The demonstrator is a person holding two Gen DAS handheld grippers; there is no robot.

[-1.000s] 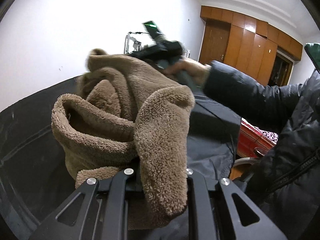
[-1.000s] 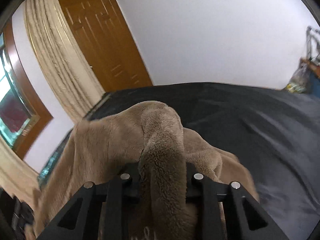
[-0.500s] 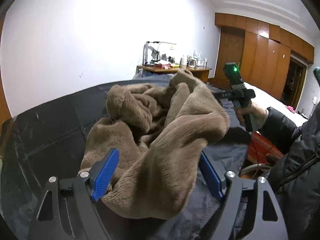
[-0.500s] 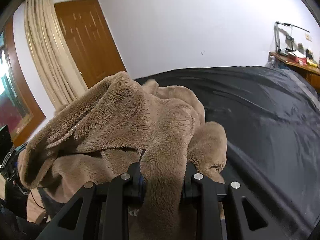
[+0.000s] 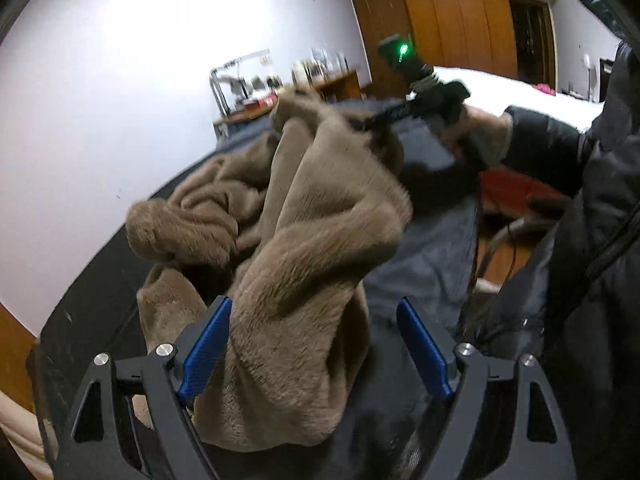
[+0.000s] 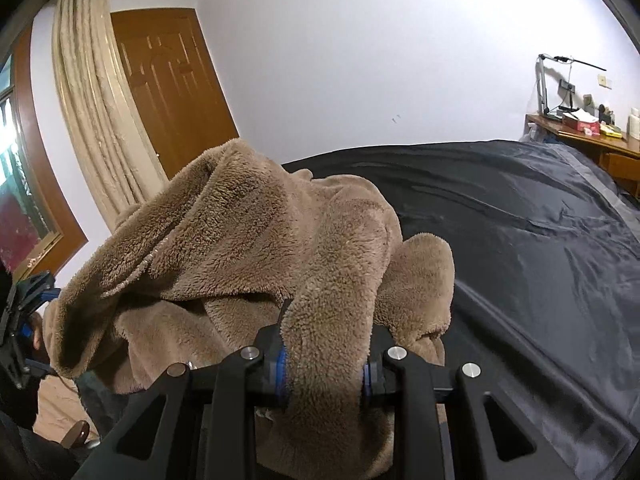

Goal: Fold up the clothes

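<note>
- Nearest in the left wrist view, the left gripper (image 5: pixel 316 356) stands released, its 2 blue pads spread wide; a fold of the brown fleece garment (image 5: pixel 296 240) droops between them without being pinched, so I judge this side is free to take a new hold.
- Nearest in the right wrist view, the right gripper (image 6: pixel 324 364) is clenched on a thick roll of the same fleece garment (image 6: pixel 240 256), which carries its weight and keeps it bunched and partly lifted.
- The rest of the garment lies crumpled in loose humps on the bed's dark cover (image 6: pixel 520 248), near its close edge and toward the door-side end; it is not folded flat.
- Past the heap, a person's hand (image 5: pixel 476 136) in a dark sleeve grips the right tool's handle.
- Farthest, a wooden desk (image 6: pixel 592 144) with clutter sits beyond the bed's far corner.
</note>
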